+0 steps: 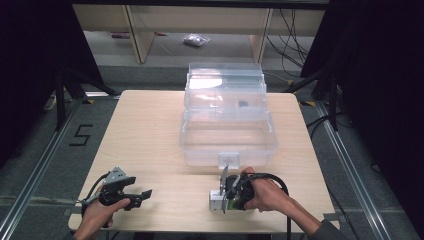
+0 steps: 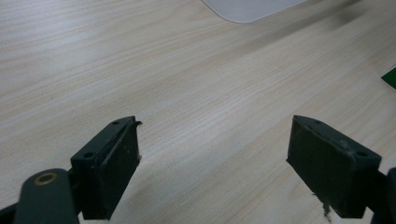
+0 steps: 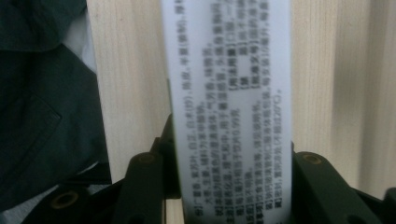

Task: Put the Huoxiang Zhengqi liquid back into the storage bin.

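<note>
Right gripper (image 3: 233,186) fingers clamp the white box (image 3: 229,93); lift straight, carry toward the clear bin (image 1: 227,145) at twelve o'clock. Left gripper (image 2: 229,163) fingers wide, empty.

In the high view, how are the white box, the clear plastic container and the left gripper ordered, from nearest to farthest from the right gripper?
1. White box: between the jaws of the right gripper.
2. Clear plastic container: just behind, mid-table.
3. Left gripper: far left, near the table's front edge.
</note>
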